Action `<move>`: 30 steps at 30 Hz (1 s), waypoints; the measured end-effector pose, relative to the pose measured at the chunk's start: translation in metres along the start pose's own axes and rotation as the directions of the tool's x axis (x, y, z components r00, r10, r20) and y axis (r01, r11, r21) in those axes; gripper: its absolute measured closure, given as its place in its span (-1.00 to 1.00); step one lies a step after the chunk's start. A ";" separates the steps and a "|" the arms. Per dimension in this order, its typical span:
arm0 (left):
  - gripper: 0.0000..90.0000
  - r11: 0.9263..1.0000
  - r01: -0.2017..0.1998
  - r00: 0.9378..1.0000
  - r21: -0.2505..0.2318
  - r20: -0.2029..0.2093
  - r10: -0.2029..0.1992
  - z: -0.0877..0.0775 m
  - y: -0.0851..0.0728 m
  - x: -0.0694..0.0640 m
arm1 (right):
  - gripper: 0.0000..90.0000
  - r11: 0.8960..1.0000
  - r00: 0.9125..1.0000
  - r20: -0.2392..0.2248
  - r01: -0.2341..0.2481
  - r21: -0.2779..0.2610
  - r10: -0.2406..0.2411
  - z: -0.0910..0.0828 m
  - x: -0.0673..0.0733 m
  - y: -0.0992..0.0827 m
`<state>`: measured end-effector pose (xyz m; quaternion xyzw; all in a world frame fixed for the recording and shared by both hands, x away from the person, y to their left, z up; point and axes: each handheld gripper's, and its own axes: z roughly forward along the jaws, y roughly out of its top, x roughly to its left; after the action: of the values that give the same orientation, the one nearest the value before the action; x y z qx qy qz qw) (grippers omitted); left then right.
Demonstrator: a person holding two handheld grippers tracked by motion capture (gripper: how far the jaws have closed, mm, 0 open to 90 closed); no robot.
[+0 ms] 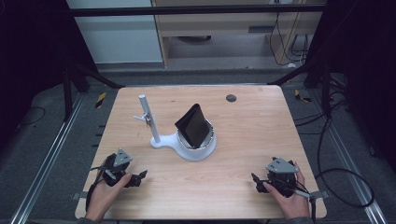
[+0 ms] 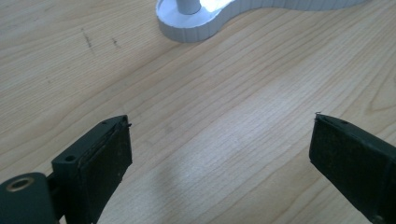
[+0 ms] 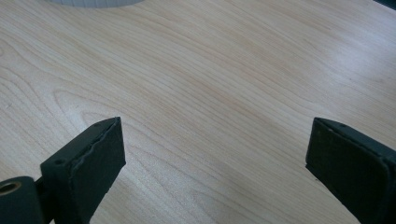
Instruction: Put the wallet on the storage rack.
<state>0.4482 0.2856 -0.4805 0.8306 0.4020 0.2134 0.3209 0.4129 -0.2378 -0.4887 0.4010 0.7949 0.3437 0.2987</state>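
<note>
On the wooden table (image 1: 233,140), mid-surface, a white stand (image 1: 194,148) is sitting with a round cup base and an upright white post (image 1: 148,117) rising at its left. A black folded wallet-like item (image 1: 193,125) is leaning tilted inside the cup, top edge pointing up and away. Small dark round spot (image 1: 231,98) lying near the far edge, well apart from the stand. Left gripper (image 1: 140,177) is resting near the front-left corner, held by the left hand (image 1: 103,195), jaws standing wide apart with nothing between; in the left gripper view its tips (image 2: 222,140) are framing bare wood, the stand's ribbed base (image 2: 196,28) showing beyond. Right gripper (image 1: 256,181) is sitting near the front-right corner in the right hand (image 1: 292,198), jaws also spread wide and empty (image 3: 215,144). Broad bare wood is lying between both grippers and the stand, and along the front edge. Cables (image 1: 345,186) are trailing on the floor past the right edge.
</note>
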 end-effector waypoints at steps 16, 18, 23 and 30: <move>-0.88 0.994 0.108 0.994 -0.024 -0.012 -0.108 0.016 -0.017 0.017 | -0.90 0.999 0.999 -0.033 -0.013 0.029 0.014 0.005 0.000 -0.003; -0.88 0.993 0.115 0.993 -0.022 -0.014 -0.115 0.018 -0.019 0.018 | -0.90 0.999 0.999 -0.046 -0.025 0.035 0.027 0.007 0.000 -0.004; -0.91 0.993 0.113 0.993 -0.016 -0.013 -0.113 0.022 -0.020 0.019 | -0.90 0.997 0.996 -0.072 -0.047 0.055 0.051 0.011 0.000 -0.006; -0.96 0.993 0.118 0.993 -0.007 -0.016 -0.118 0.024 -0.019 0.019 | -0.92 0.991 0.993 -0.085 -0.067 0.115 0.077 0.023 0.001 -0.009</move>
<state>0.4638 0.3007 -0.5086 0.8025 0.4524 0.2023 0.3323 0.4259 -0.2335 -0.5094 0.4299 0.8105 0.3267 0.2272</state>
